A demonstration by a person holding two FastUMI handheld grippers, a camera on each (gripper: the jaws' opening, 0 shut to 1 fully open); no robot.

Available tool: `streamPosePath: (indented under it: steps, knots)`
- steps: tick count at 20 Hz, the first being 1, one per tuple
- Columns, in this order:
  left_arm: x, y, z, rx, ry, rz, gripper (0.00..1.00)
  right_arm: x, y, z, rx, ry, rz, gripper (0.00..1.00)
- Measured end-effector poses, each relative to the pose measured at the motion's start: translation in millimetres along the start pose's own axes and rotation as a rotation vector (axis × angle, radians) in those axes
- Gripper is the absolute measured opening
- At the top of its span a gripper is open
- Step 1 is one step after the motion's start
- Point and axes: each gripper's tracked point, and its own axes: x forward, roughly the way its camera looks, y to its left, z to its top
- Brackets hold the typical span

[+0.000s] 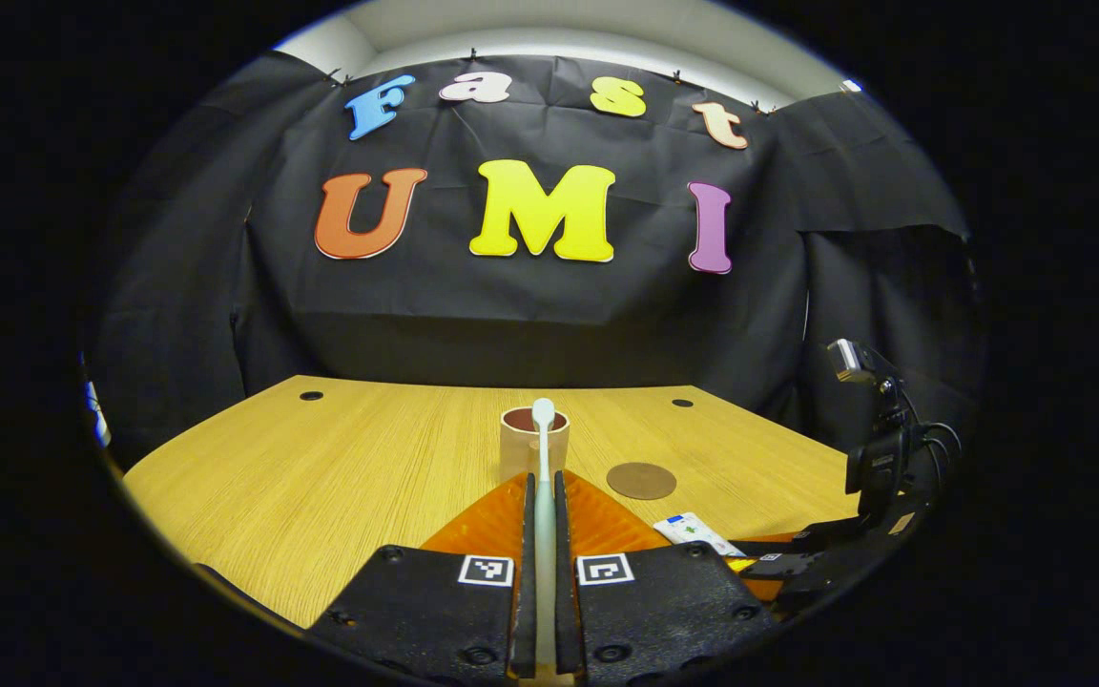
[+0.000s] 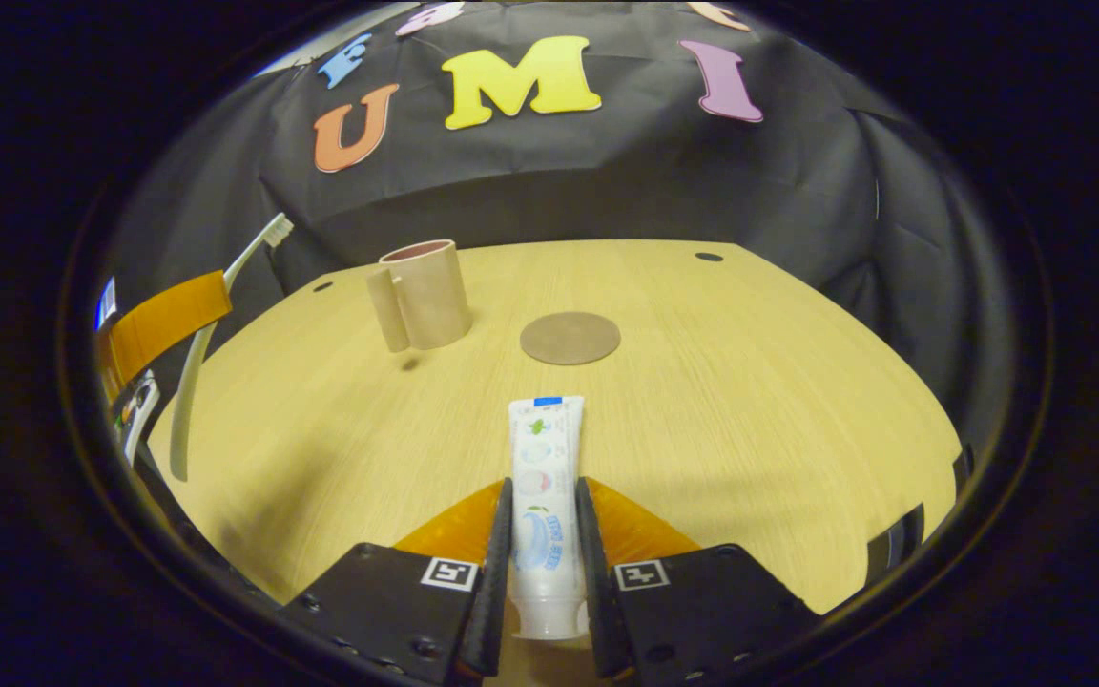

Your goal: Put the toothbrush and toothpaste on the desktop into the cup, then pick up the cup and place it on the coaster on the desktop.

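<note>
Pale wood grain covers the worktop, where a tan cup stands upright with its handle on the side turned toward the right gripper view's camera, and a round brown coaster lies flat just beside it.

In the left gripper view the left tongs are pressed in on the toothbrush, its thin handle pinched between both fingers. The brush's long axis runs straight ahead along the fingers, head end forward and raised, so that the head sits in line with the cup's mouth from this camera. In the right gripper view the same brush slants up and away, bristled head at the top, well above the worktop and off to one side of the cup.

The right tongs pinch the toothpaste, both fingers against the sides of the tube near its cap end. The tube's long axis points forward along the fingers, flat crimped end leading toward the coaster, cap back between the fingers. Whether the tube touches the worktop I cannot tell.
</note>
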Motion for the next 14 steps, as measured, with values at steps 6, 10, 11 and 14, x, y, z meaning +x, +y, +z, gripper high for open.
streamPosePath:
  steps: [6, 10, 11, 14]
  knots:
    - [20, 4, 2, -0.018, -0.008, -0.008, 0.1, -14, 2, 33, 0.001, -0.117, 0.051, 0.31]
    - [58, 5, 24, -0.051, -0.014, -0.021, 0.1, -38, 11, 85, -0.014, -0.245, 0.09, 0.31]
    - [71, 6, 33, -0.067, -0.016, -0.023, 0.1, -44, 12, 93, -0.016, -0.271, 0.1, 0.31]
    - [108, 10, 62, -0.042, -0.058, -0.016, 0.1, -62, 14, 104, -0.011, -0.33, 0.131, 0.31]
